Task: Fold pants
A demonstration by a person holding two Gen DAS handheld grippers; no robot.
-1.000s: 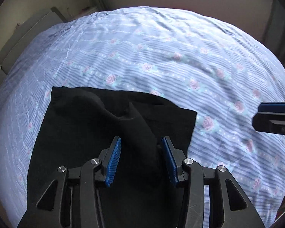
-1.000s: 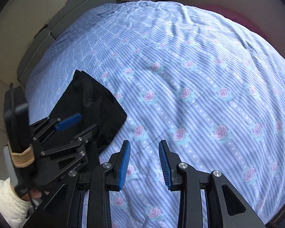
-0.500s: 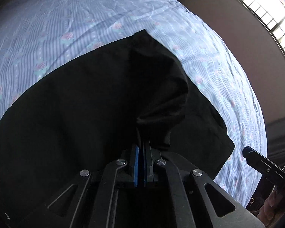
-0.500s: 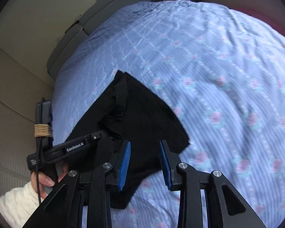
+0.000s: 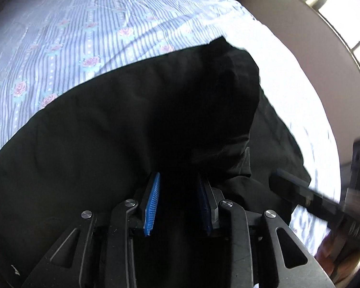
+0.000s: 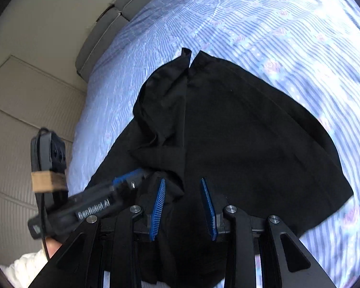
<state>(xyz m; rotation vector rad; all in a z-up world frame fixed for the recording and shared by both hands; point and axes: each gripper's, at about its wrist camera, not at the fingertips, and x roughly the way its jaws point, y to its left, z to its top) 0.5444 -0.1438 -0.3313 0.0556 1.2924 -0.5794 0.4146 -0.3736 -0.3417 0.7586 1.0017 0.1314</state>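
The black pants (image 6: 252, 139) lie partly folded near the bed (image 6: 288, 24) edge, one flap rumpled; left tool (image 5: 177, 201) and right tool (image 6: 183, 206) gape, gripping nothing; smoothing remains

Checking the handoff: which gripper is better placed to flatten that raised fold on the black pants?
Left, probably. The left gripper sits open right at the raised fold of the pants; the right gripper, also open, hangs over flatter cloth beside it.
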